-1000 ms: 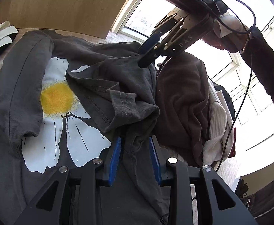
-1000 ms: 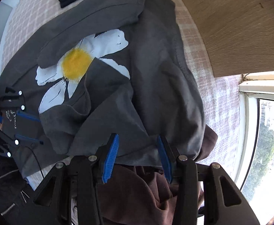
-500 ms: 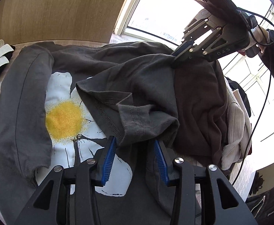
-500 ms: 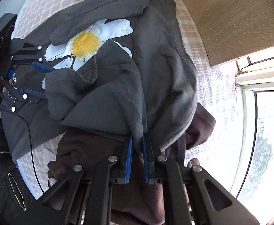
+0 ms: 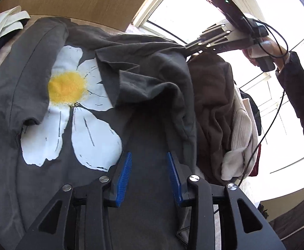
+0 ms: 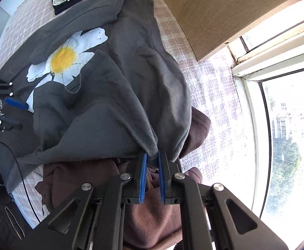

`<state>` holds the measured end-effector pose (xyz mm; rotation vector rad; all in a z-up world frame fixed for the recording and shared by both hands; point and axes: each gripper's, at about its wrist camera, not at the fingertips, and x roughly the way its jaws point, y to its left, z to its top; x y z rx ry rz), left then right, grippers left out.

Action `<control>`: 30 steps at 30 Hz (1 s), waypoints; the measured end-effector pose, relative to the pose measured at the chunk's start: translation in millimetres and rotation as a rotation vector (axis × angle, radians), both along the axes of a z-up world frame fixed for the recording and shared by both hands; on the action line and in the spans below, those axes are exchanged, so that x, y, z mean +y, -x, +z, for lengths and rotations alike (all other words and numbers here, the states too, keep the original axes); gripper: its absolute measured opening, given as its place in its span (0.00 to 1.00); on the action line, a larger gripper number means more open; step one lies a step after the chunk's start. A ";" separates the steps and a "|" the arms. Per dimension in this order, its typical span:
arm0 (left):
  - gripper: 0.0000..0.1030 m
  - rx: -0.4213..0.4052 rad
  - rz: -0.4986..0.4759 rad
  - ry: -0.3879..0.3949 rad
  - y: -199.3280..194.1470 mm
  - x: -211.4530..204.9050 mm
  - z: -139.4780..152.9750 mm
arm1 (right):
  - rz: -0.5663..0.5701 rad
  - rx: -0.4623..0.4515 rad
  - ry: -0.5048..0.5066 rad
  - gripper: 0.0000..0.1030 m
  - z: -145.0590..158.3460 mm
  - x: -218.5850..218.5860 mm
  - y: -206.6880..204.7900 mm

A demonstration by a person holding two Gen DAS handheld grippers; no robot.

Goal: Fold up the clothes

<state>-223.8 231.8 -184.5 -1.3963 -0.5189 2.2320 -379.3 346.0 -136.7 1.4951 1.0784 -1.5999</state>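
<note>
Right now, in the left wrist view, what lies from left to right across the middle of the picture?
Grey sweatshirt with white daisy print → dark brown fleece garment → cream ribbed knit → person's dark sleeve.

Black gripper [image 6: 152, 162], blue-padded jaws, dark sleeve [image 5: 297, 87]

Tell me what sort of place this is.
Probably a bedroom at home: a pink checked bedcover under the grey daisy-print T-shirt, a wooden headboard-like panel, a large window and piled clothes.
</note>
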 end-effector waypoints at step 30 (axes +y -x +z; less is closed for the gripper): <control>0.45 -0.079 0.097 -0.002 -118.4 29.0 17.9 | -0.398 0.058 0.147 0.14 41.5 39.1 5.8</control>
